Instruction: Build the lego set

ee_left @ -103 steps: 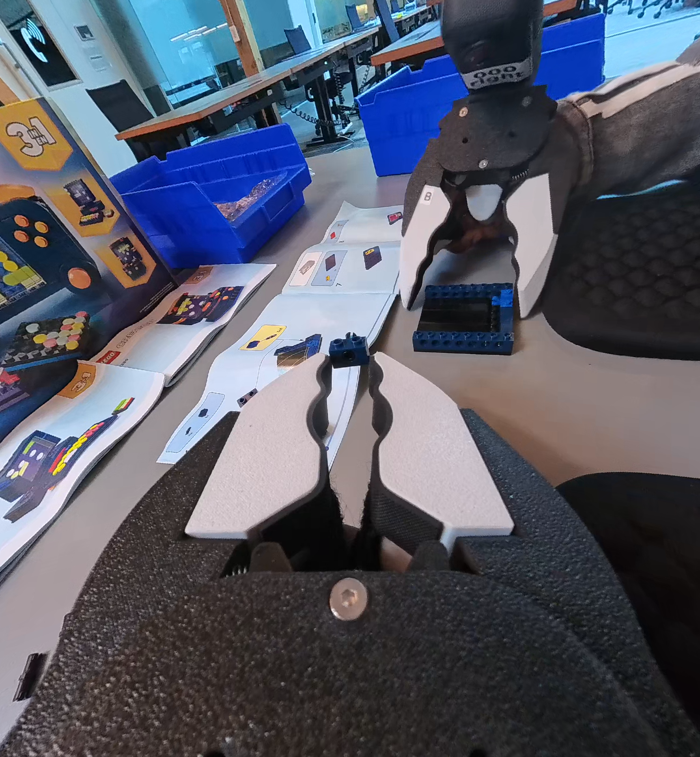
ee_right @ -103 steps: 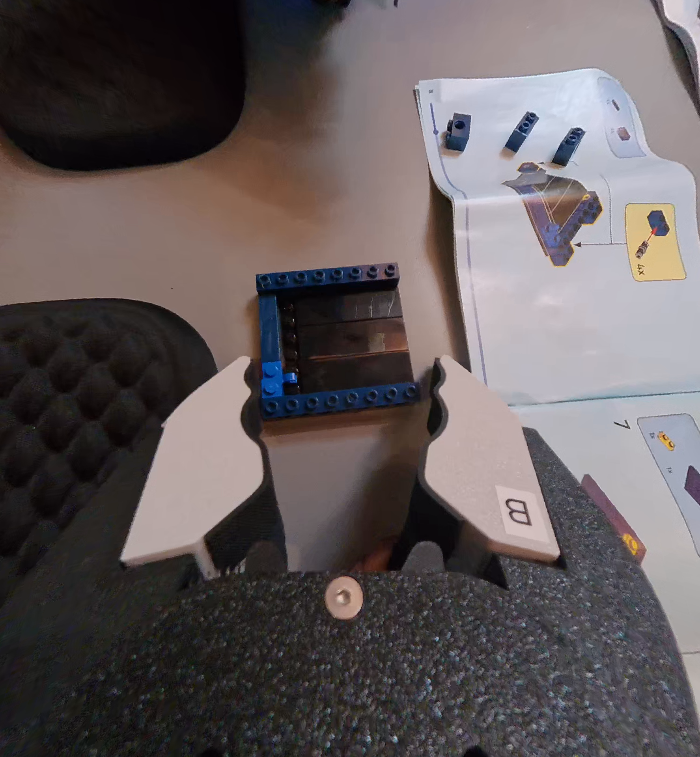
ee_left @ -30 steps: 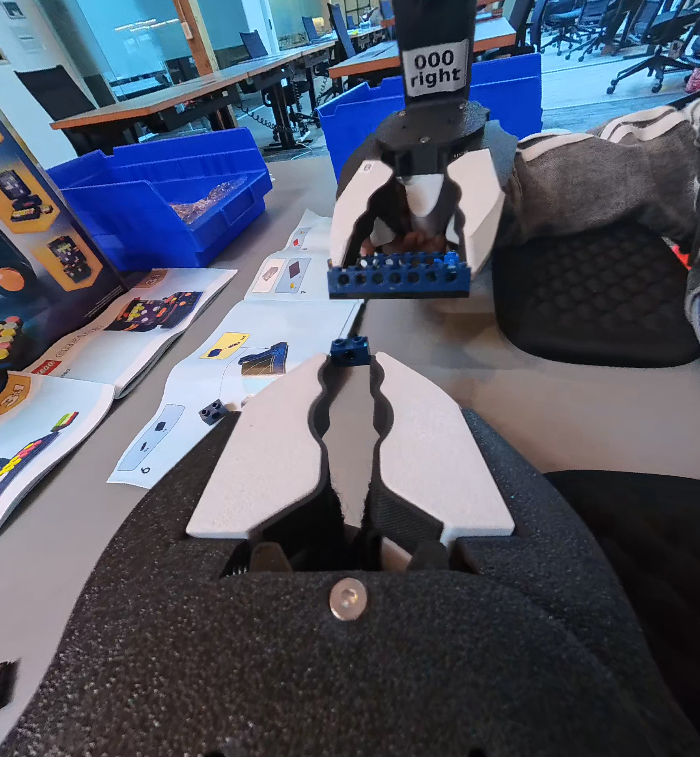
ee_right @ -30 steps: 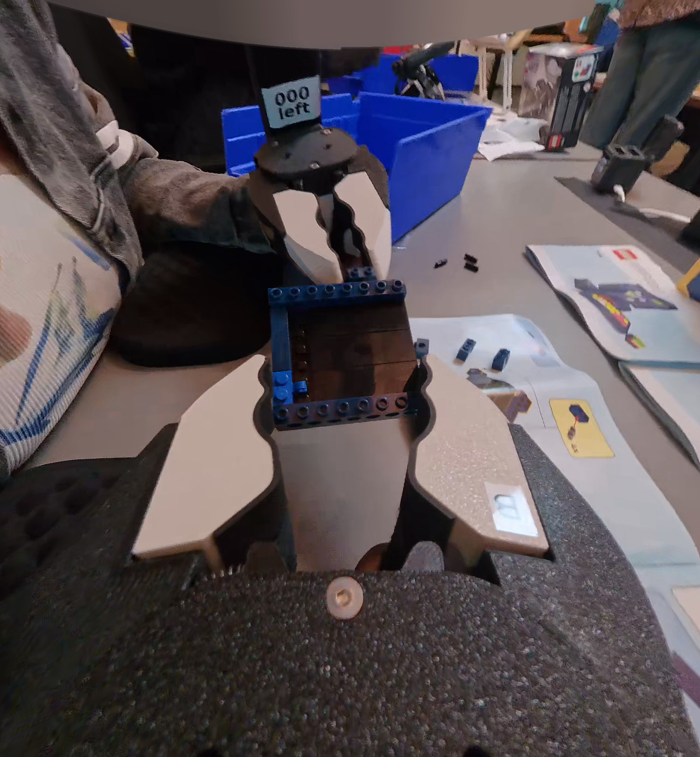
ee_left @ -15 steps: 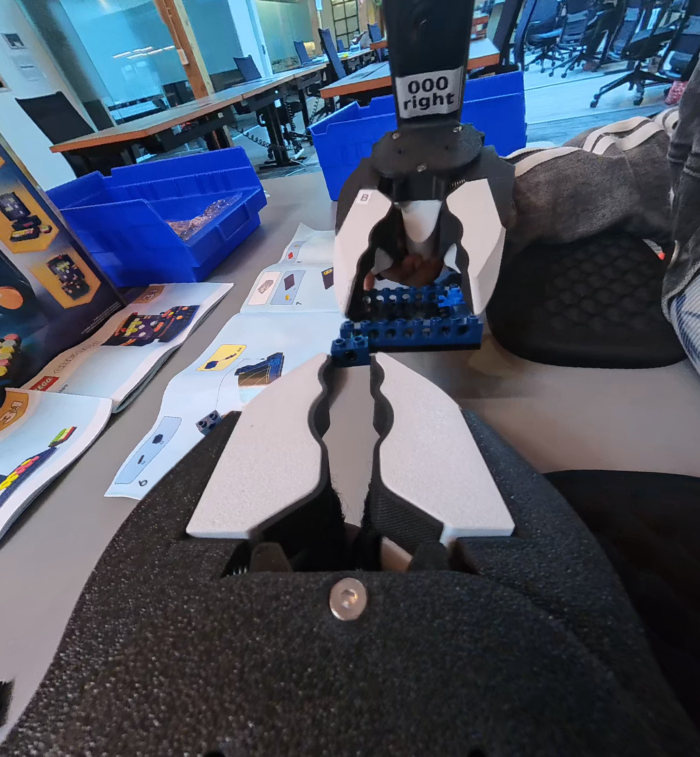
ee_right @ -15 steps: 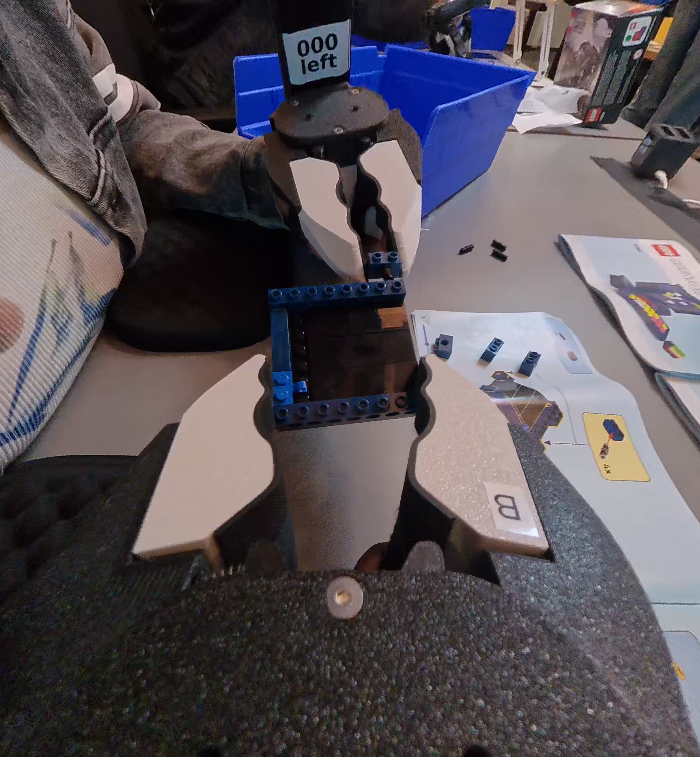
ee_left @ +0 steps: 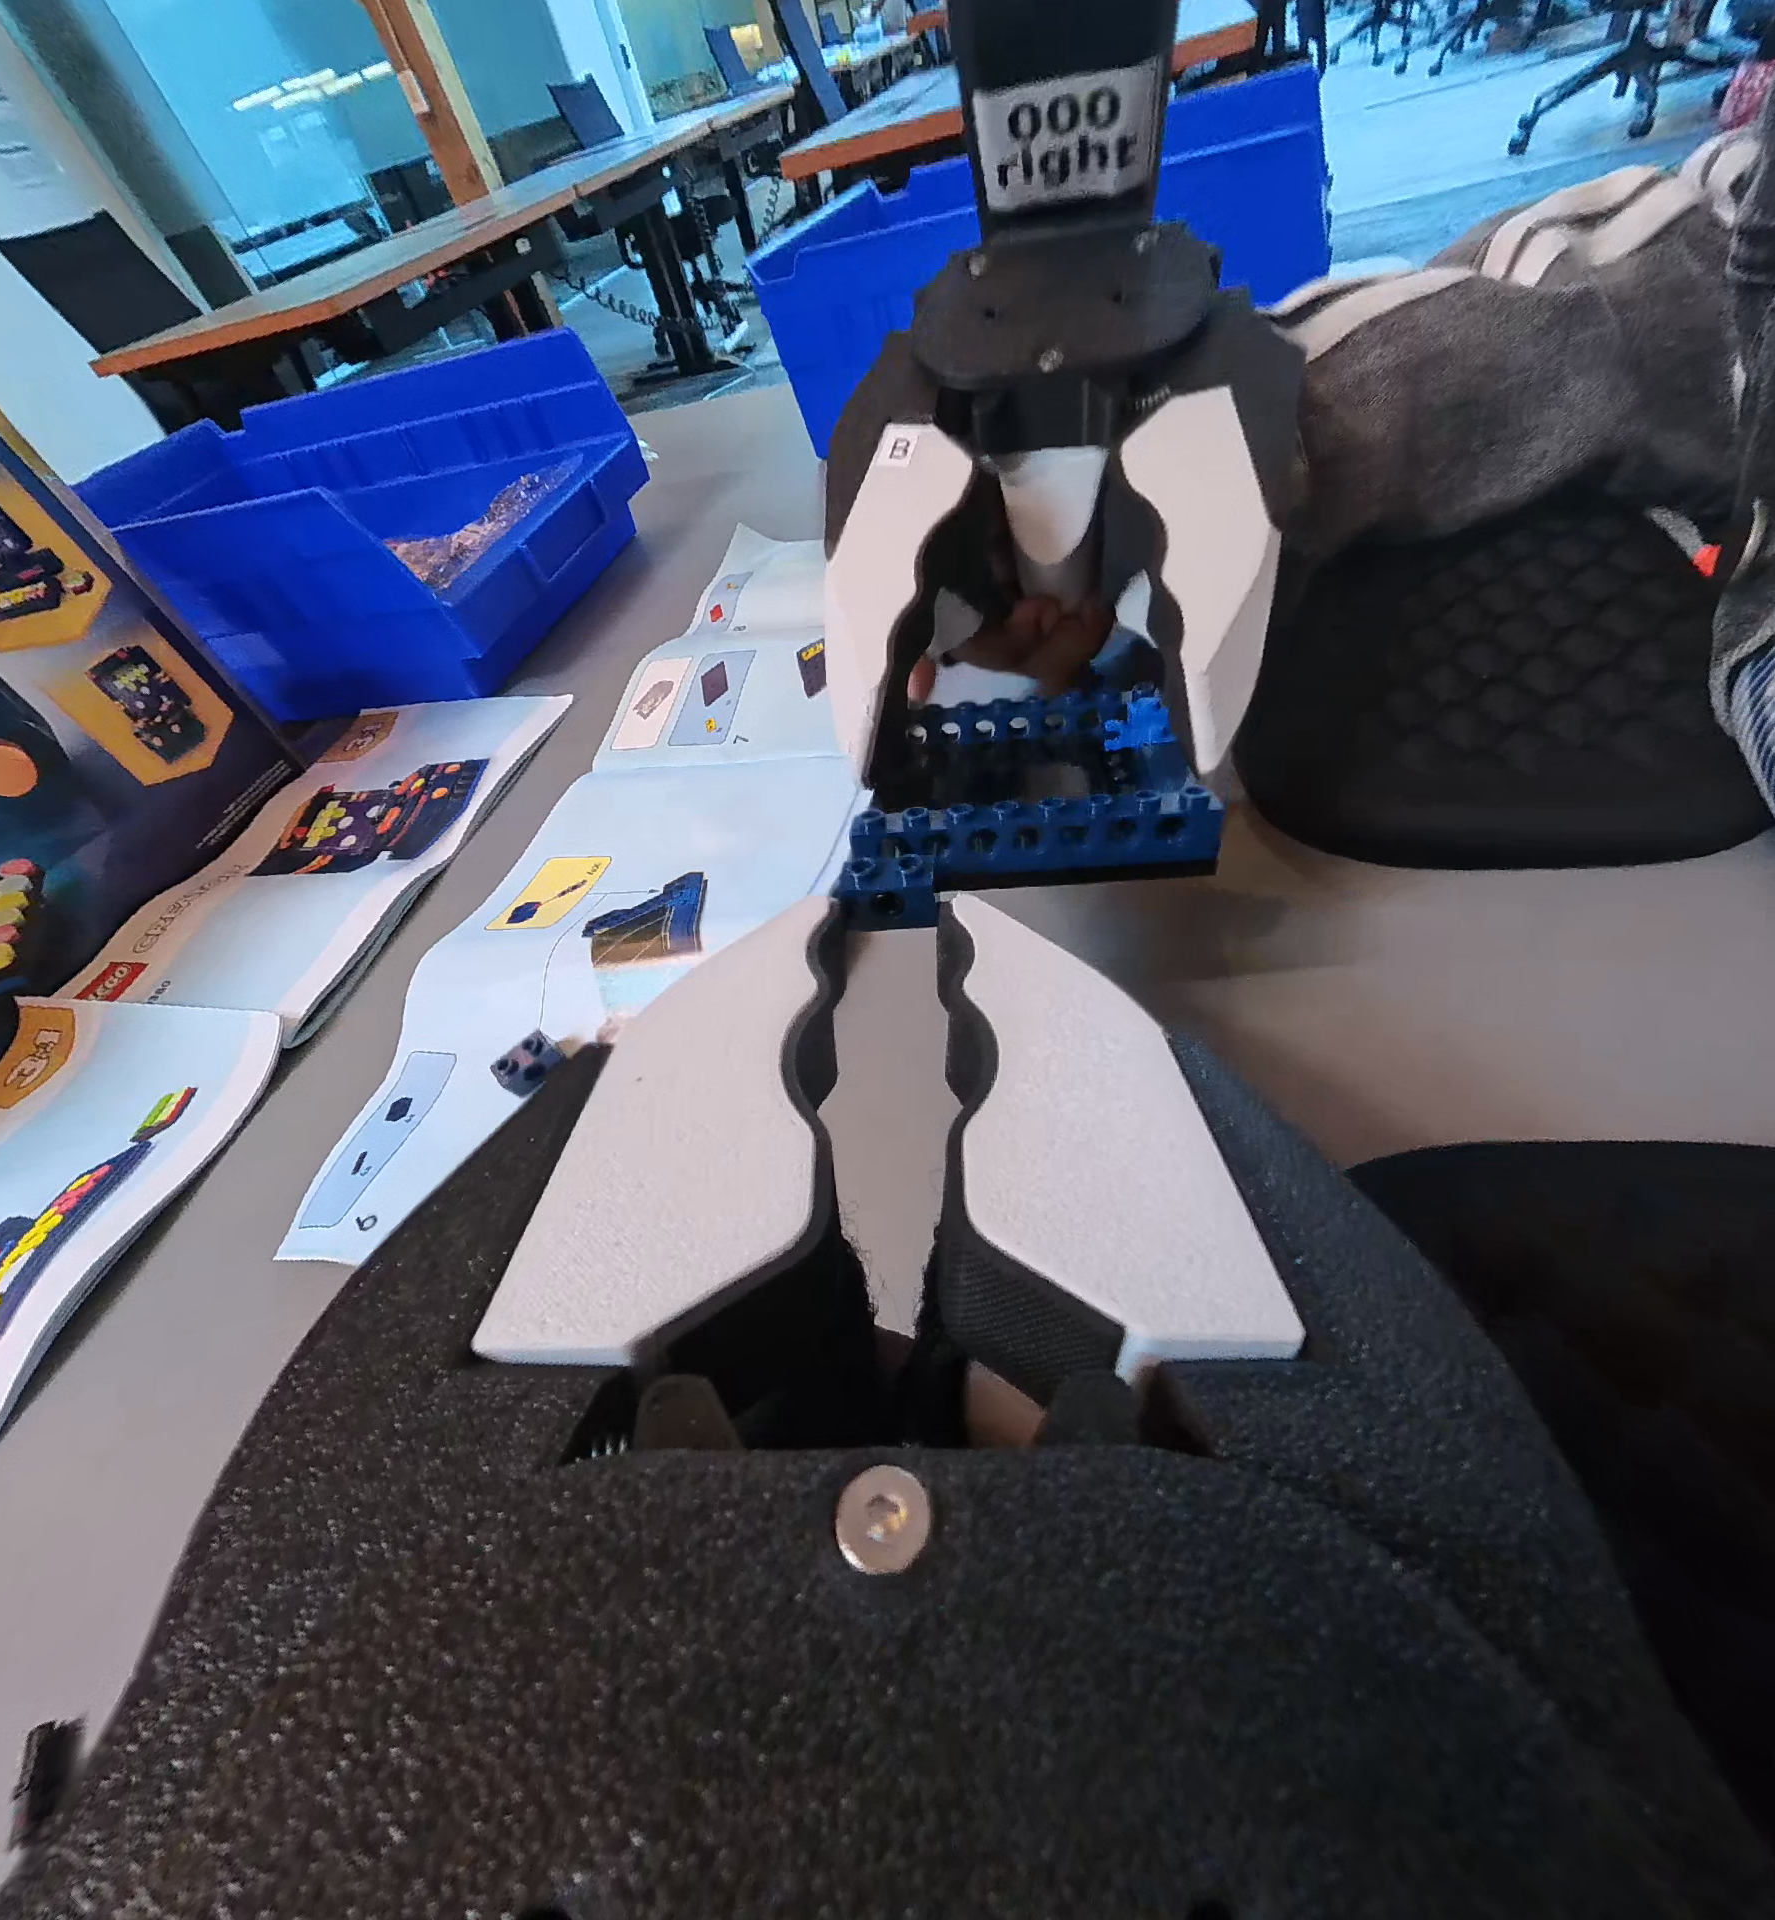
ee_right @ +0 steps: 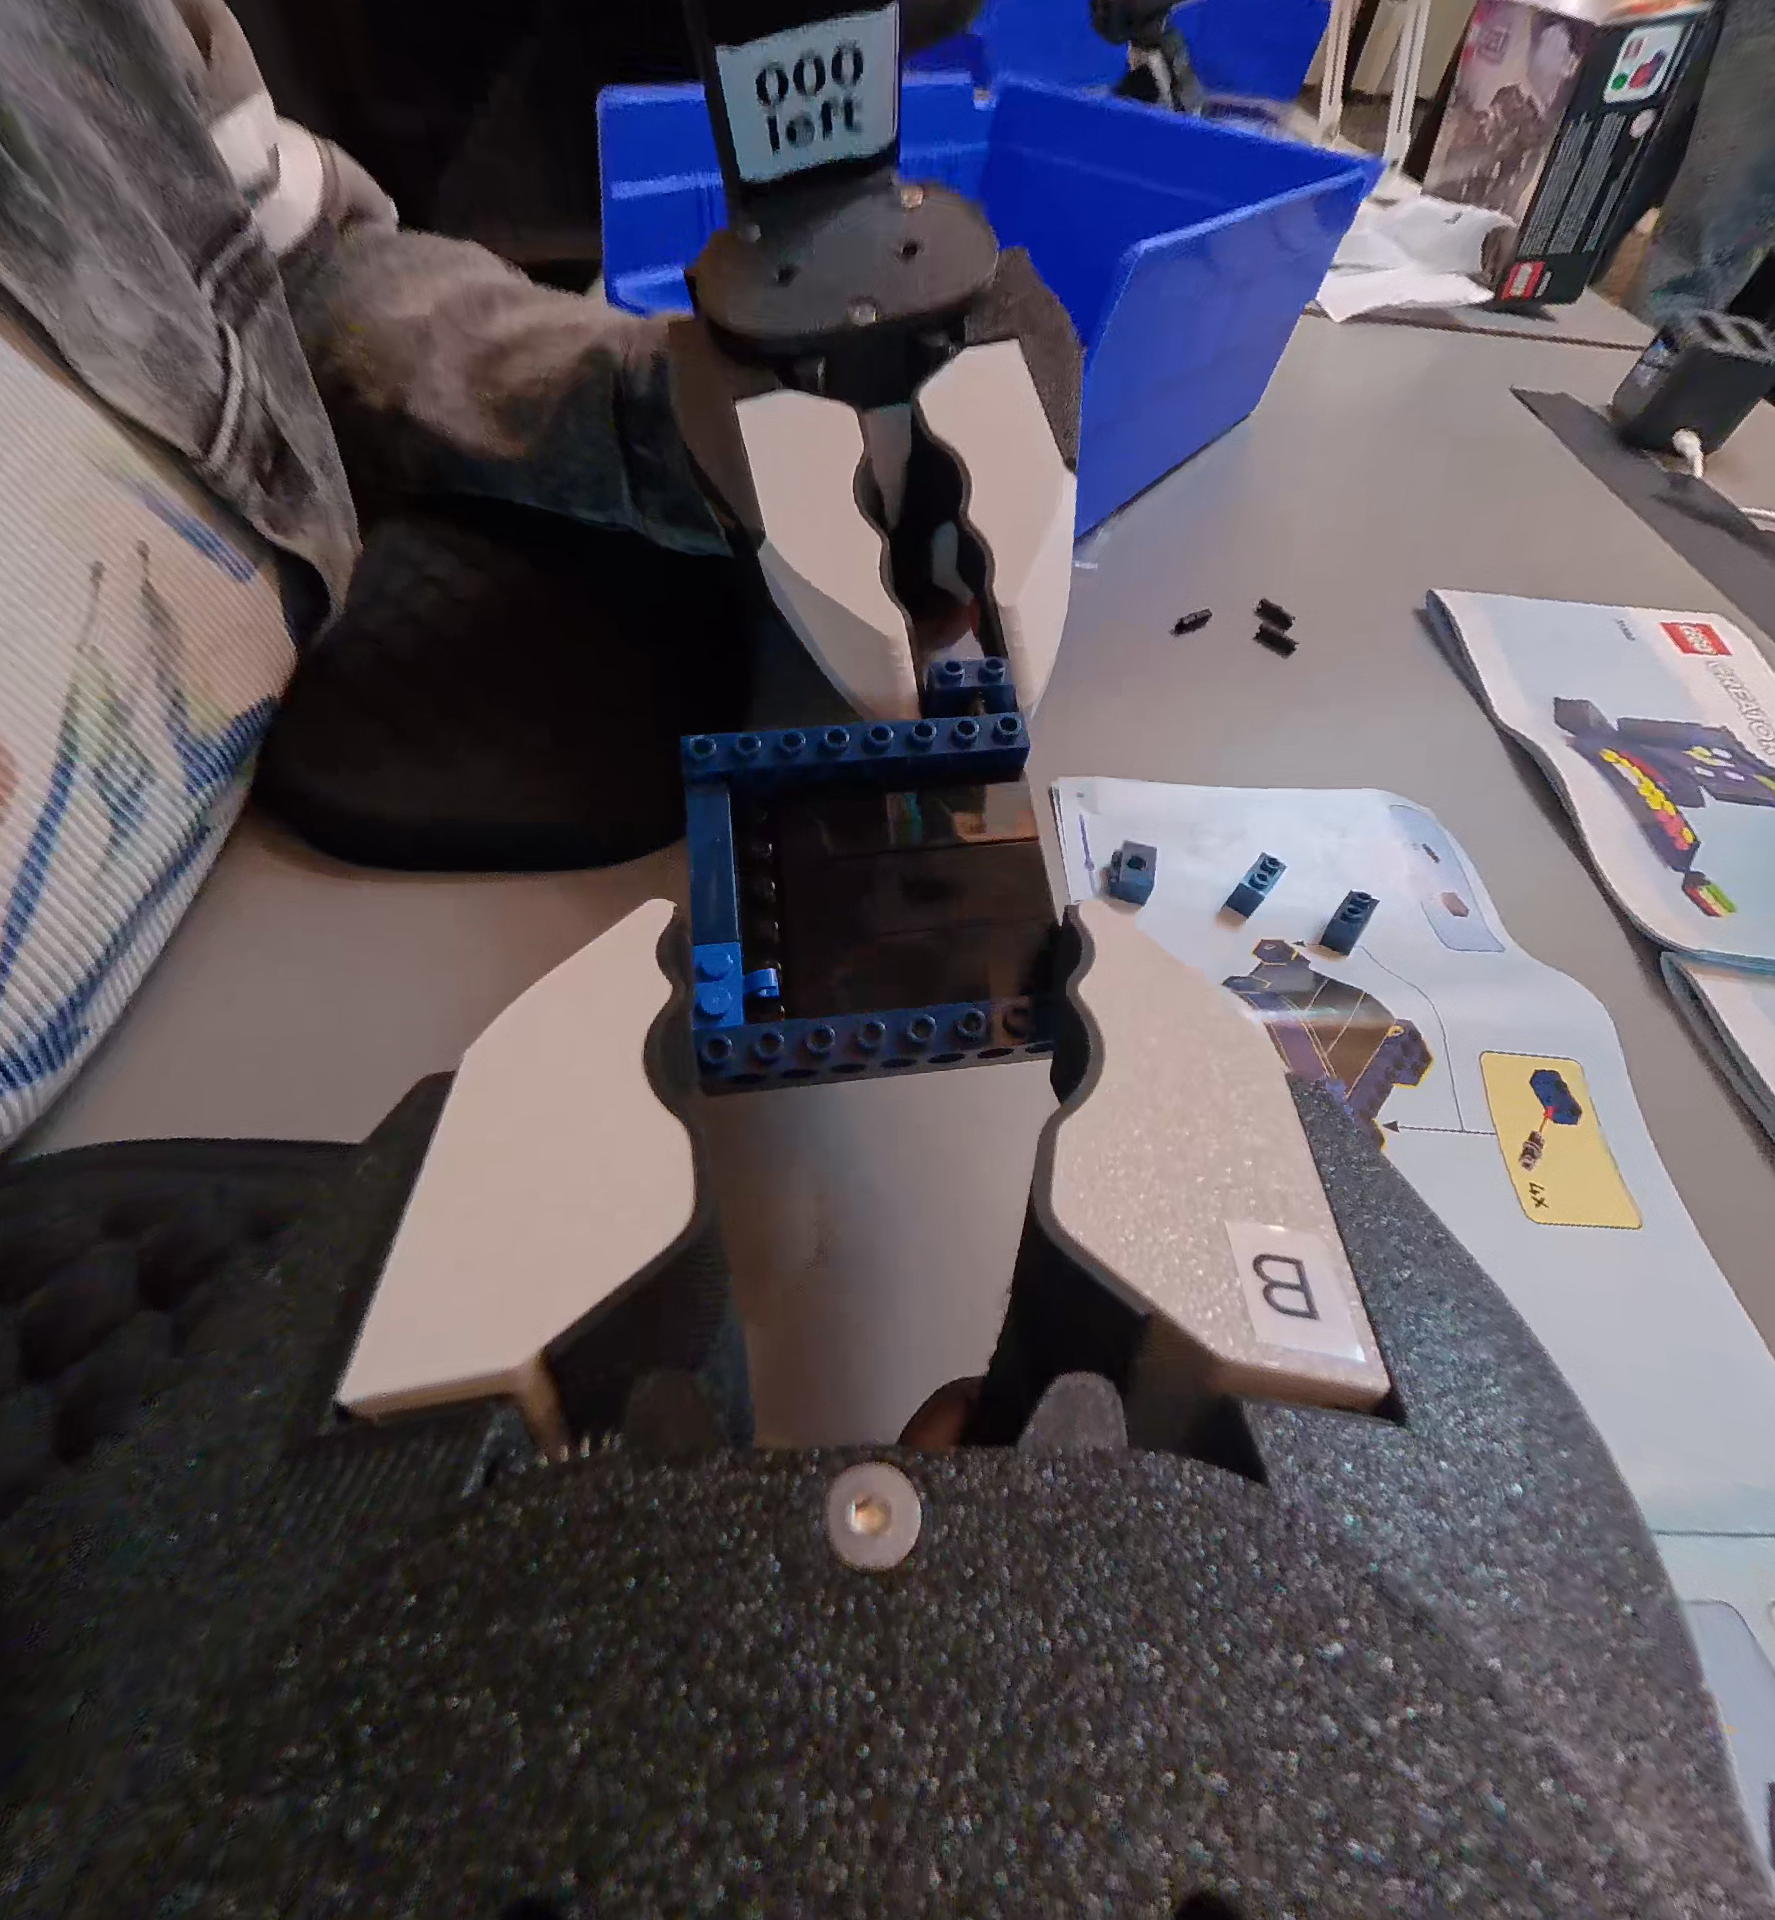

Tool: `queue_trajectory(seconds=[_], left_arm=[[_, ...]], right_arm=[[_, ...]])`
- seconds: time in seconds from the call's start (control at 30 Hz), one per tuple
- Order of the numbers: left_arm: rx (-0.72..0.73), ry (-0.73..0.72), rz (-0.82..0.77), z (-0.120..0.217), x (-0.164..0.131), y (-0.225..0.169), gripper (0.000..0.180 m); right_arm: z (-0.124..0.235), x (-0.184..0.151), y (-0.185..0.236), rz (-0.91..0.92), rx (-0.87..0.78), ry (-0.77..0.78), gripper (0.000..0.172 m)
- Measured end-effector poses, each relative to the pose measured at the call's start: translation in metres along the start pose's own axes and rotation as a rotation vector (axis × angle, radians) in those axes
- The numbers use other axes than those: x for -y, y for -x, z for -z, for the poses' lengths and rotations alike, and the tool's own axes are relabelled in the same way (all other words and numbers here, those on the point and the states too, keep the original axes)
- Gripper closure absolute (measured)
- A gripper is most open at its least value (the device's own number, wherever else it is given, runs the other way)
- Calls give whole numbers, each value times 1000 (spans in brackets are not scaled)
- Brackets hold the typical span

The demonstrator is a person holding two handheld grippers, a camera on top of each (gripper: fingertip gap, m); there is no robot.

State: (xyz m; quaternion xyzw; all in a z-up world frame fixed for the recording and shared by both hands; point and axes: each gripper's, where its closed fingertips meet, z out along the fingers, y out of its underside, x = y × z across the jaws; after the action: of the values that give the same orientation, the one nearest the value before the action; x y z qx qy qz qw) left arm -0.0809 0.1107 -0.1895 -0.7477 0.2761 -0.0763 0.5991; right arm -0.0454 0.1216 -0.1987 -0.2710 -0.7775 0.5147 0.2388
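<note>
Left gripper (ee_left: 888,914) clenched on a small dark-blue two-stud brick (ee_left: 885,896) with a hole through its side, both white fingertips (ee_left: 758,966) pressed to its ends. Brick held off the grey table (ee_left: 1434,997), just against the outer face of a studded dark-blue beam at one end of that beam.

Right gripper (ee_right: 867,1023) clasped wide across a square brick assembly (ee_right: 862,904): dark-blue studded beams on three sides, glossy black tiles as floor, a brighter blue two-stud piece (ee_right: 717,982) at one near corner. Pads tight on the assembly's two opposite sides, the whole thing raised clear of the table.

In the right wrist view, left gripper (ee_right: 966,686) pointing down at the assembly's far beam, small brick (ee_right: 969,686) at the beam's right end.

On the unfolded instruction sheet (ee_right: 1434,1039) beside the assembly, three loose small dark-blue bricks (ee_right: 1252,883) in a row. Instruction booklets (ee_left: 322,831) near the table's left edge, beside a printed set box (ee_left: 31,644). Blue storage bins (ee_left: 363,540) toward the far edge. Black padded cushions (ee_left: 1485,686) under grey sleeves (ee_left: 1485,416) on the person's side.
</note>
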Motion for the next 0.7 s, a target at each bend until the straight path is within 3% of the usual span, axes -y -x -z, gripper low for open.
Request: queue_trajectory(seconds=[0.2,0.23,0.27,0.3,0.43,0.57,0.7], left_arm=[[-2,237,-79,-9,-33,-2,164],[15,302,-96,-10,-42,1,164],[-21,353,-113,-13,-50,-4,165],[-45,397,-127,-15,-56,-7,164],[-25,403,-121,-16,-57,-5,164],[10,362,-139,-14,-51,-2,164],[16,331,-95,-12,-47,2,164]], right_arm=[[-6,-20,2,41,-4,143,106],[-6,-20,4,44,2,138,145],[-6,-18,-1,44,-34,132,165],[-4,-21,-4,48,-49,159,168],[-5,-48,1,1,-3,344,128],[-9,-21,-3,69,7,290,114],[-25,-30,-13,71,94,422,103]])
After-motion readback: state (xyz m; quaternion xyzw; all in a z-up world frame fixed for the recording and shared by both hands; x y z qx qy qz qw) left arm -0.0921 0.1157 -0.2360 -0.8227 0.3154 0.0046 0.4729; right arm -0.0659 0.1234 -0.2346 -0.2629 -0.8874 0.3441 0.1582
